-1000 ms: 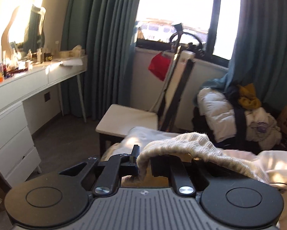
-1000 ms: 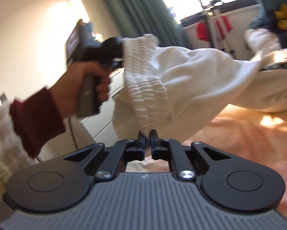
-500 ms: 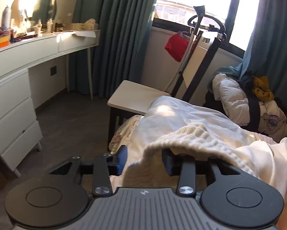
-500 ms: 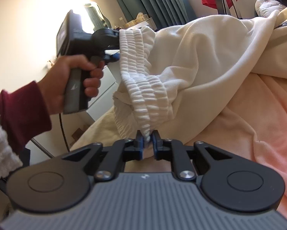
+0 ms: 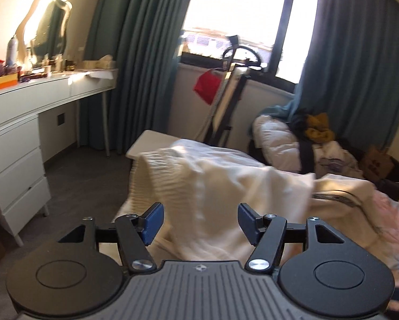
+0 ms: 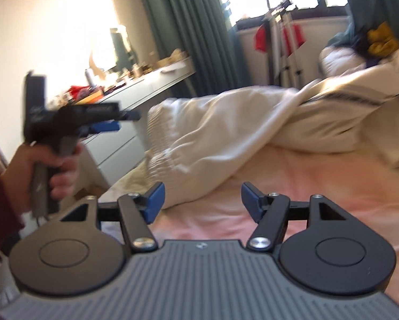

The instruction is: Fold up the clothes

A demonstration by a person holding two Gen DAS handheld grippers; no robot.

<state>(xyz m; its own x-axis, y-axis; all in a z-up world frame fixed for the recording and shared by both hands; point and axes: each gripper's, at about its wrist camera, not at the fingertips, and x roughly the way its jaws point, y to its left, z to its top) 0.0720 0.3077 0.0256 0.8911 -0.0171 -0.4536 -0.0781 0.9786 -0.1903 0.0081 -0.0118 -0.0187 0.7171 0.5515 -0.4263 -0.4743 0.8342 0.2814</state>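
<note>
A cream-white garment with a ribbed elastic waistband (image 5: 212, 186) lies loose on the pink bed cover (image 6: 292, 186); it also shows in the right wrist view (image 6: 226, 122). My left gripper (image 5: 198, 222) is open and empty, just short of the garment. It also shows from the side in the right wrist view (image 6: 103, 126), held in a hand at the left. My right gripper (image 6: 202, 201) is open and empty, above the pink cover, with the waistband just beyond its left finger.
A white dresser with drawers (image 5: 18, 144) stands at the left. A white stool (image 5: 148, 144) and a folded black rack with a red item (image 5: 226, 93) stand beyond the bed. A pile of clothes (image 5: 306, 141) sits by the teal curtains.
Both grippers have opened and let go of the waistband. The garment has dropped onto the bed. The left gripper has pulled back from it.
</note>
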